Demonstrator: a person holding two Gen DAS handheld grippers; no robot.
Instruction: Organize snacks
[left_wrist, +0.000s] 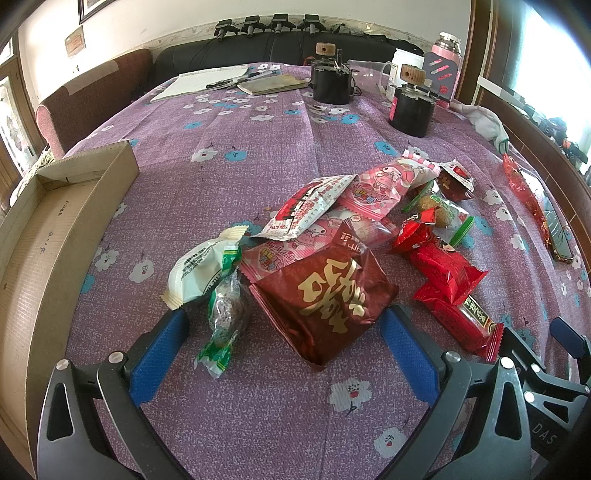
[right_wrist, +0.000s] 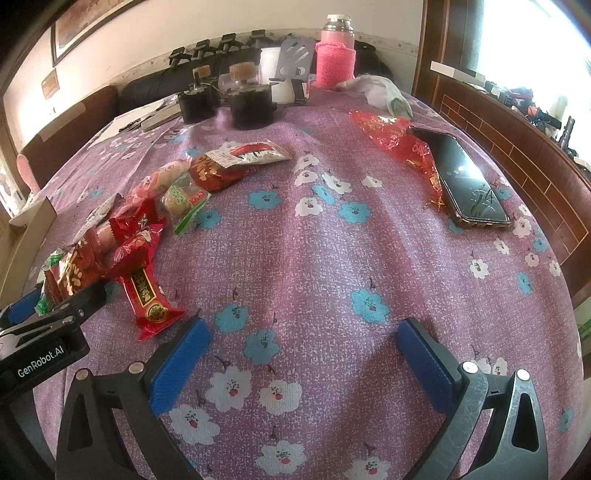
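Note:
A pile of wrapped snacks lies on the purple flowered tablecloth. In the left wrist view my left gripper (left_wrist: 284, 332) is open, its blue fingers on either side of a dark red packet with gold characters (left_wrist: 325, 295) and a green-wrapped snack (left_wrist: 225, 310). Pink packets (left_wrist: 373, 192), a white packet (left_wrist: 310, 206) and red bars (left_wrist: 447, 273) lie beyond. A cardboard box (left_wrist: 55, 236) stands at the left. My right gripper (right_wrist: 303, 343) is open and empty over bare cloth, right of the pile; a red bar (right_wrist: 147, 295) lies near its left finger.
A phone (right_wrist: 465, 181) on red wrapping (right_wrist: 391, 133) lies at the right. Two black jars (left_wrist: 410, 107) with wooden knobs, a pink flask (right_wrist: 336, 55), a white cup, a notebook (left_wrist: 207, 79) and pens stand at the far end. A sofa lies beyond.

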